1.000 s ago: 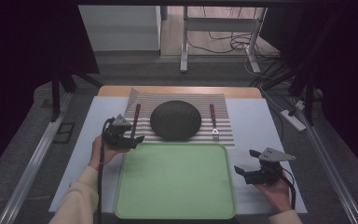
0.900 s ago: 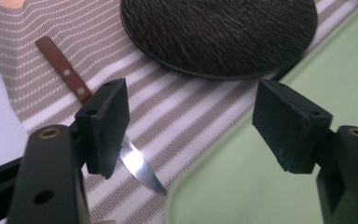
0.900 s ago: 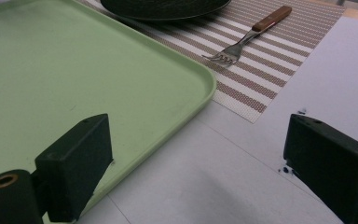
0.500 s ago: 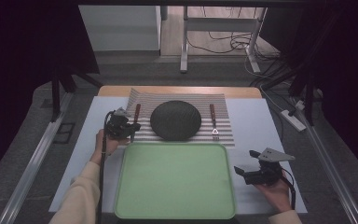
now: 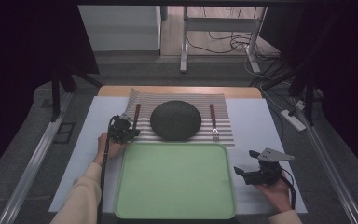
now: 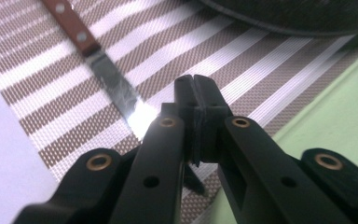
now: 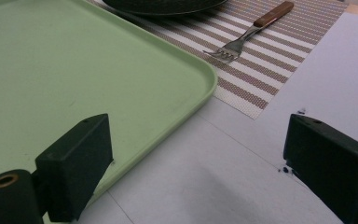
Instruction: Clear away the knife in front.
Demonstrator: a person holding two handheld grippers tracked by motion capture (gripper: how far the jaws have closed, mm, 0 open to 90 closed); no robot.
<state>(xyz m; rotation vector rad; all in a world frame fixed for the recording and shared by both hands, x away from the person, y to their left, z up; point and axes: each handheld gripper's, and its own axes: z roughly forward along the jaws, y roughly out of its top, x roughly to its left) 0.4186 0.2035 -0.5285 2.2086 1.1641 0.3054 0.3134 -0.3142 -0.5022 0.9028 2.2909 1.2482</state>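
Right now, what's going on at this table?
A person works a claw in each hand. The left claw is shut with nothing between its jaws, low over the striped placemat beside the knife. The right claw rests open on the table right of the empty green tray. Plate and fork lie untouched.

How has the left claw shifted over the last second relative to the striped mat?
Yes. The left claw has moved up the high view, from beside the green tray onto the striped mat near the knife, and its jaws have closed empty.
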